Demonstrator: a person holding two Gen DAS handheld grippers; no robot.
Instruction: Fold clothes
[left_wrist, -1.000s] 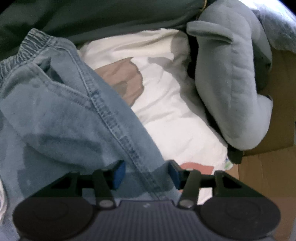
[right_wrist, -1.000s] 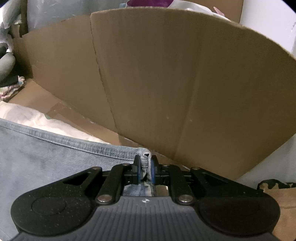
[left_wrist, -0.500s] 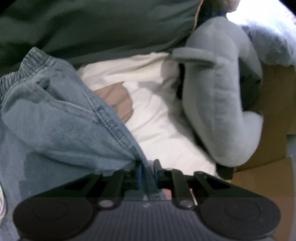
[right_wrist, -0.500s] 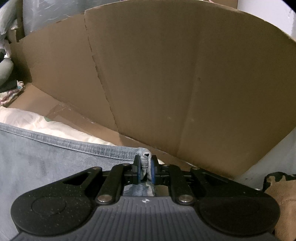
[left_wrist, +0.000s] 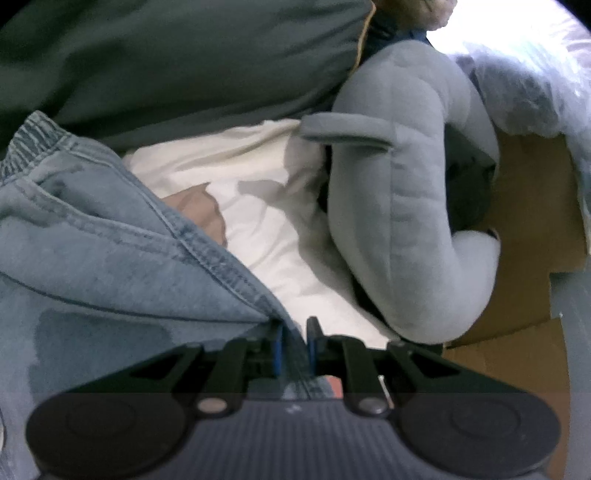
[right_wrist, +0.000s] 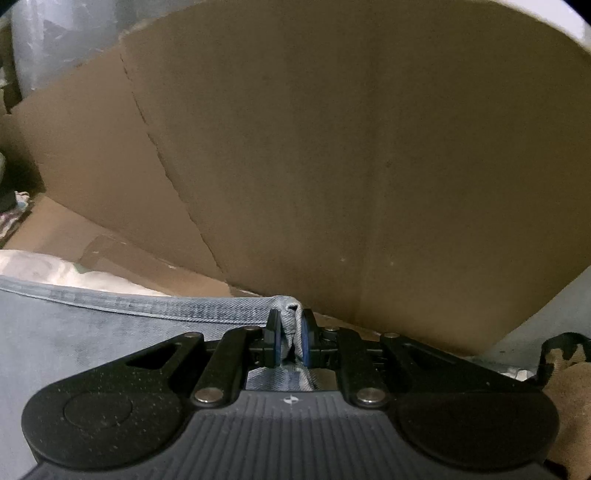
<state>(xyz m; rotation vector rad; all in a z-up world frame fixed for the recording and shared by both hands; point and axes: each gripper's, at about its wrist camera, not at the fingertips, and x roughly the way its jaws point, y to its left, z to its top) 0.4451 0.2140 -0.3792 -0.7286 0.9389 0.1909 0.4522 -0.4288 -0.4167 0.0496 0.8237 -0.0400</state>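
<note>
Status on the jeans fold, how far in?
Done: both grips set. Left gripper is shut on the jeans at a side seam; right gripper is shut on a hem corner. In hand: denim held between both. Left: no fold visible yet; grey sweatshirt and white garment lie unfolded.

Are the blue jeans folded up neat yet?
Not yet. The jeans lie bunched and rumpled, with the left gripper and right gripper pinching their edges.
</note>
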